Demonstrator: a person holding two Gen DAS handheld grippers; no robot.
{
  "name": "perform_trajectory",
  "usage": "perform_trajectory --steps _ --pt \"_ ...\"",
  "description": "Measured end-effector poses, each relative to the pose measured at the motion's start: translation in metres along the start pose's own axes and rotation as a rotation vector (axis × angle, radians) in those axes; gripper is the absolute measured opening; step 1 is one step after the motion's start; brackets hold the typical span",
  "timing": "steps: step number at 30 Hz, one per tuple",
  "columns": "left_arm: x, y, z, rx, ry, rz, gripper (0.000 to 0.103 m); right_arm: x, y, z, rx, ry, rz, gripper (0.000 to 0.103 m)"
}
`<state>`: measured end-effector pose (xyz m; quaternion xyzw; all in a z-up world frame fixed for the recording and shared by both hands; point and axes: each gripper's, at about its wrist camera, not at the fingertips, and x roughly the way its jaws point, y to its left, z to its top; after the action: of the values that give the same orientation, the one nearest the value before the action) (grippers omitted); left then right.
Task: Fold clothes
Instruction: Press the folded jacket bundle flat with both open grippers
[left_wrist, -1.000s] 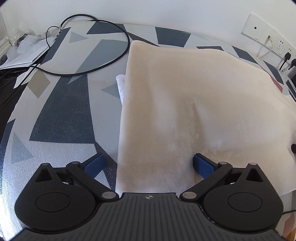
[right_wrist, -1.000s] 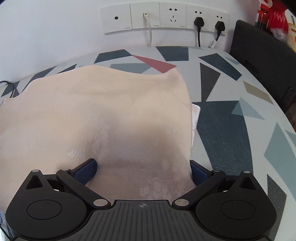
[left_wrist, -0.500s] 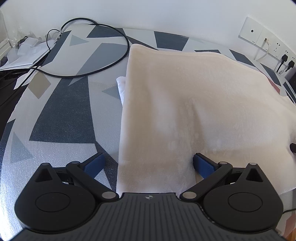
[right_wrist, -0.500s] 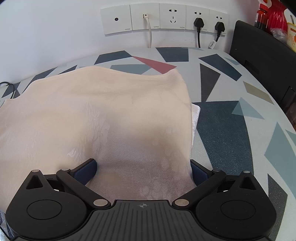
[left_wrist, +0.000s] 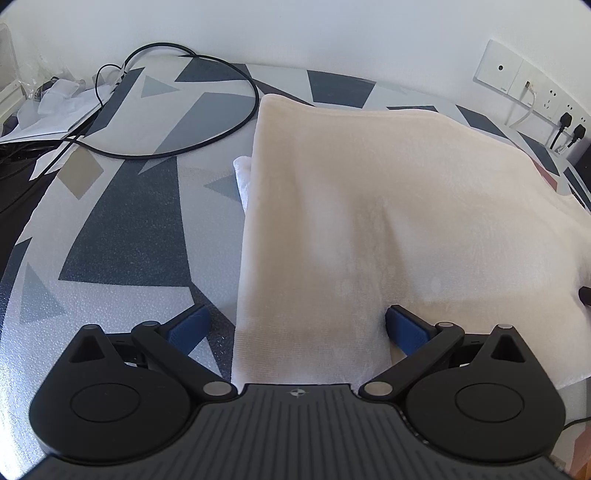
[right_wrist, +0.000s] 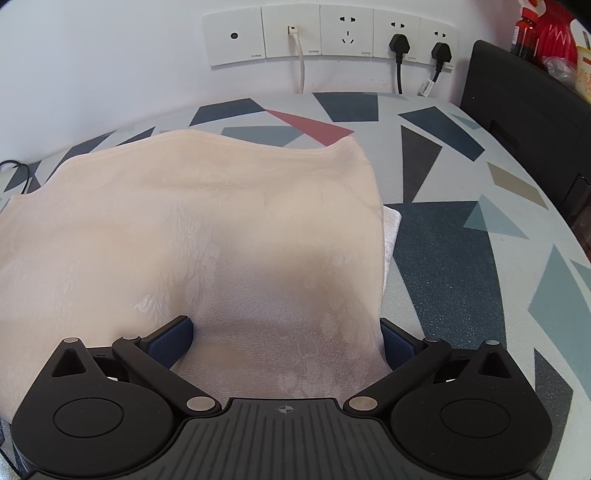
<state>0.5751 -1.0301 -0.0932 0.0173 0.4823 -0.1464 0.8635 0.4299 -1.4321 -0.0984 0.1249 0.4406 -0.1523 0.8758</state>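
Note:
A cream, beige cloth (left_wrist: 369, 206) lies spread on the patterned table (left_wrist: 122, 236); it also shows in the right wrist view (right_wrist: 207, 229). A white layer (left_wrist: 243, 177) peeks out at its left edge and at its right edge (right_wrist: 391, 236). My left gripper (left_wrist: 295, 328) is open, its blue pads either side of the cloth's near left corner. My right gripper (right_wrist: 286, 339) is open, its pads straddling the cloth's near right corner. Neither pad pair presses the cloth.
A black cable (left_wrist: 207, 140) loops on the table at the far left, beside papers (left_wrist: 55, 110). Wall sockets with plugs (right_wrist: 399, 40) sit behind the table. A black chair back (right_wrist: 524, 110) stands at the right, with red items (right_wrist: 554, 33) behind it.
Both grippers have drawn back slightly toward me; the cloth looks a little farther off and lies flat. Jaws stay open.

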Motion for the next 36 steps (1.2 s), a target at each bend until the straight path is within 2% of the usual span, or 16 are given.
perform_trajectory --steps 7,26,30,31,34,36 --pt "-0.001 -0.003 -0.002 -0.043 -0.004 0.031 0.103 0.000 -0.001 -0.002 0.003 -0.008 -0.001 0.102" --pt "0.000 0.001 0.003 -0.021 0.036 0.006 0.103 0.000 -0.001 -0.002 0.007 0.004 -0.007 0.102" --pt "0.000 0.006 0.009 0.002 0.051 -0.020 0.103 -0.001 -0.001 -0.003 0.011 -0.005 -0.006 0.102" --pt "-0.004 0.009 0.010 -0.004 0.055 -0.011 0.103 -0.001 -0.002 -0.003 0.016 -0.006 -0.006 0.102" --pt "-0.029 0.015 0.007 0.000 -0.006 0.038 0.103 -0.002 -0.002 -0.005 0.043 -0.015 -0.012 0.102" --pt "-0.042 0.022 0.002 0.001 -0.020 0.062 0.103 -0.006 -0.004 -0.005 0.065 -0.014 -0.012 0.102"
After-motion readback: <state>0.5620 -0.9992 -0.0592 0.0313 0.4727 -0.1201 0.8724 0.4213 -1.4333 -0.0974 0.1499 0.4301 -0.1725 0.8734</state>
